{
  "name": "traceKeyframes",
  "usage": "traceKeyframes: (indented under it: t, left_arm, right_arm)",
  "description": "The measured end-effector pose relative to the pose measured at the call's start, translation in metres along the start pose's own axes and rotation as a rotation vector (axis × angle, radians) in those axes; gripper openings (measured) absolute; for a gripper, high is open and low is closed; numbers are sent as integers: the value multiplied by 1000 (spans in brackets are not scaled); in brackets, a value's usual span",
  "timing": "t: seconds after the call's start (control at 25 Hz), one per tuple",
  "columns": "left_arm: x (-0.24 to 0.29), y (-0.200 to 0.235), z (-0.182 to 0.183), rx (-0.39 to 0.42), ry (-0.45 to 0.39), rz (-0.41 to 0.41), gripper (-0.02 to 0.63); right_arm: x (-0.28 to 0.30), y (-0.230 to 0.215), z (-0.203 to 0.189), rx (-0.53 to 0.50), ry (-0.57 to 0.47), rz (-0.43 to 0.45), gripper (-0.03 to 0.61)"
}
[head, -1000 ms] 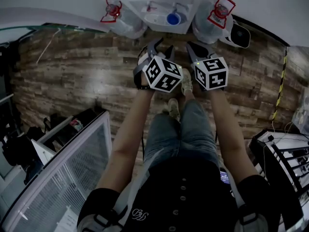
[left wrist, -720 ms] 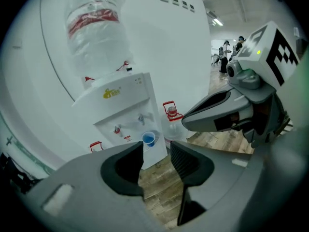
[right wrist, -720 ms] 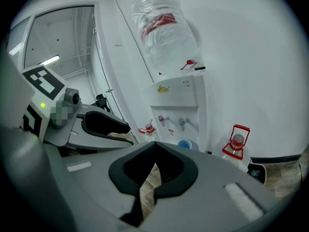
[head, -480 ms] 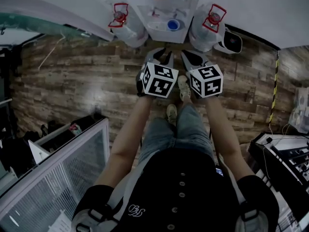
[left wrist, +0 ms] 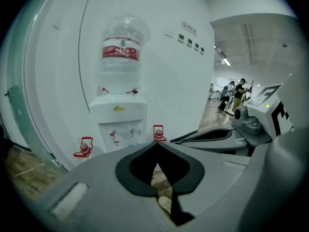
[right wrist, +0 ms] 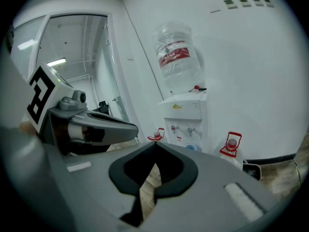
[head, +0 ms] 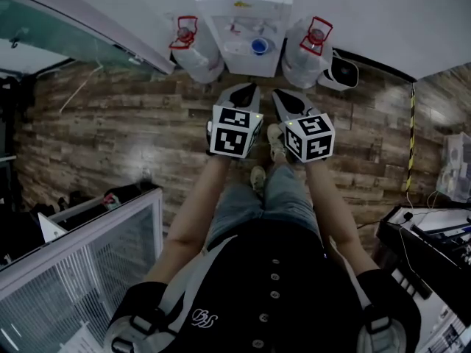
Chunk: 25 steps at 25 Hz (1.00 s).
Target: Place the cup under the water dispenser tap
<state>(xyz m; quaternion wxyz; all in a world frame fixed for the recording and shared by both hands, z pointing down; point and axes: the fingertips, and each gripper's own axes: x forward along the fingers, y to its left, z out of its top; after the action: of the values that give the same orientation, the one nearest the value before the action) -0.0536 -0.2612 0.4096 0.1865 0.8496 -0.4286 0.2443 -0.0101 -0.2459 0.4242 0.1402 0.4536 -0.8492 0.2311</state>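
left gripper [left wrist: 156, 144] has just been closing, jaws together on nothing, right gripper [right wrist: 154, 145] also pinched empty, so blue cup [head: 258, 46] beneath water dispenser [head: 246, 6], top centre, looks already placed.

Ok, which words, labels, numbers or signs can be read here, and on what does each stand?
No text can be read for certain.
Bottle label: red, print too blurred.
Dispenser logo: yellow, too small.
Wall signs: too small.
Shirt emblem: curly white letters, unclear.
Marker cubes: black-and-white square patterns, no words.
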Motion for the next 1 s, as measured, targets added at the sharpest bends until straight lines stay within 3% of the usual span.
traceKeyframes:
  t: [0.24, 0.56, 1.0]
  left_arm:
    - [-30, -22, -2, -39, -77, -30, 5]
    - [-53, -44, -24, -40, -47, -68, 5]
    - [-80, -38, -35, -61, -49, -70, 5]
  right_arm:
    - [-27, 14, -3, 15, -24, -8, -5]
    - [-50, 38, -8, -42, -13, 5, -5]
    - [-65, 66, -19, -99, 9, 19, -5]
